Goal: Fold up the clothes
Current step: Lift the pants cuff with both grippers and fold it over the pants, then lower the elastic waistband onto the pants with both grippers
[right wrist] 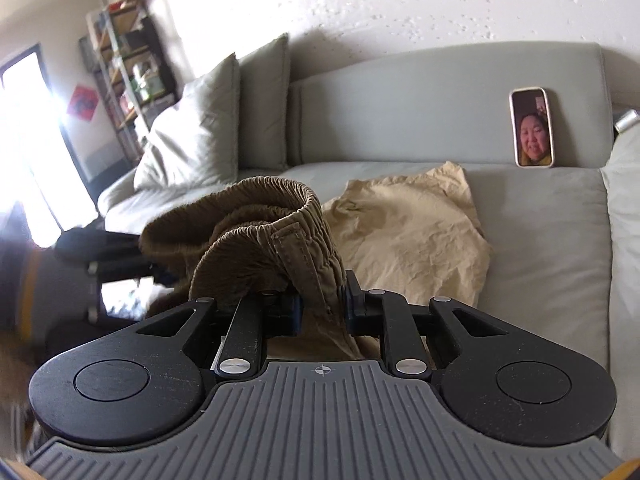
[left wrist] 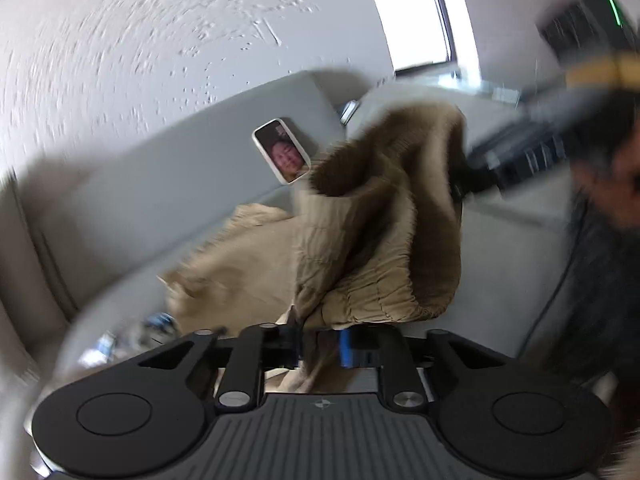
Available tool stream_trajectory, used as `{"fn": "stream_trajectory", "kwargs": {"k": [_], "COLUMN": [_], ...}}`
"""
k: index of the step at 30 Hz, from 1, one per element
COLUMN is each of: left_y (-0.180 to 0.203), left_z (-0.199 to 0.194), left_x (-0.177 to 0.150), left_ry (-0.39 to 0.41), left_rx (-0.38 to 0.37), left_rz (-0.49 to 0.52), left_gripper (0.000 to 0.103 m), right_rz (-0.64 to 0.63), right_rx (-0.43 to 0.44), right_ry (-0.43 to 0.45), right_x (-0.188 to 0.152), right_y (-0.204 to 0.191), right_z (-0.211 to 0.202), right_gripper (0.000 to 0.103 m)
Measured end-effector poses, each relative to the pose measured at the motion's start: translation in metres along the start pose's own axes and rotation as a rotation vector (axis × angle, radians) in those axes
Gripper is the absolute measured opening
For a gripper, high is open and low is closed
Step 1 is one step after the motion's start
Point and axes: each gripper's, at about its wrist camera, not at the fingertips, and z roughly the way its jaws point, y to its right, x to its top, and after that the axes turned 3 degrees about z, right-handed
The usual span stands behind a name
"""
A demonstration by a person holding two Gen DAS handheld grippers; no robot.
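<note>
Left gripper jaws nearly closed; right gripper clamped (both angled downward).

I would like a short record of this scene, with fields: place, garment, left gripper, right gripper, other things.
place: grey sofa against a white textured wall
garment: brown trousers with elastic waistband, held up over the seat; a lighter tan part lies spread on the cushion
left gripper: shut on fabric at the waistband edge
right gripper: shut on the waistband, near a belt loop
other things: phone leaning upright against the backrest, screen lit; pillows at the far end; shelf by a bright window
</note>
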Motion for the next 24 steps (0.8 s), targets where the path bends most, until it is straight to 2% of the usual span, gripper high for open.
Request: {"fn": "stream_trajectory", "kwargs": {"k": [3, 5, 7, 10, 11, 16, 18, 19, 20, 21, 22, 23, 24], "left_y": [-0.001, 0.002, 0.003, -0.009, -0.017, -0.045, -0.063, -0.066, -0.069, -0.071, -0.073, -0.073, -0.073], "left_z": [-0.030, -0.043, -0.044, -0.031, -0.024, 0.010, 0.029, 0.038, 0.046, 0.053, 0.060, 0.061, 0.062], "left_x": [-0.011, -0.018, -0.026, -0.029, -0.027, -0.023, -0.020, -0.020, -0.020, -0.021, -0.024, -0.027, -0.031], "left_ry": [0.037, 0.035, 0.013, -0.018, -0.032, -0.065, -0.091, -0.114, -0.140, -0.182, -0.223, -0.260, -0.289], "left_rx": [-0.086, -0.148, -0.189, -0.215, -0.225, -0.244, -0.210, -0.177, -0.140, -0.084, -0.029, 0.024, 0.070], "left_rz": [-0.016, -0.015, -0.038, -0.128, -0.179, -0.496, -0.606, -0.629, -0.651, -0.674, -0.695, -0.708, -0.720], "left_gripper": [0.012, 0.012, 0.012, 0.012, 0.012, 0.012, 0.012, 0.012, 0.017, 0.027, 0.031, 0.041, 0.044], "right_rz": [-0.070, -0.127, -0.207, -0.275, -0.261, 0.004, 0.123, 0.137, 0.152, 0.153, 0.145, 0.136, 0.116], "right_rx": [0.032, 0.062, 0.093, 0.081, 0.078, 0.033, 0.011, -0.004, -0.020, -0.032, -0.066, -0.101, -0.174], "right_ry": [-0.007, -0.024, -0.064, -0.149, -0.161, -0.175, -0.169, -0.173, -0.176, -0.176, -0.182, -0.189, -0.195], "right_x": [-0.012, -0.019, -0.025, -0.030, -0.029, -0.001, 0.013, 0.019, 0.025, 0.029, 0.032, 0.035, 0.036], "right_y": [-0.006, -0.012, -0.019, -0.027, -0.026, 0.003, 0.017, 0.020, 0.022, 0.024, 0.024, 0.024, 0.022], "right_z": [-0.019, -0.032, -0.044, -0.041, -0.036, 0.006, 0.024, 0.036, 0.047, 0.058, 0.070, 0.081, 0.089], "right_gripper": [0.019, 0.019, 0.019, 0.019, 0.019, 0.020, 0.020, 0.020, 0.020, 0.024, 0.039, 0.059, 0.065]}}
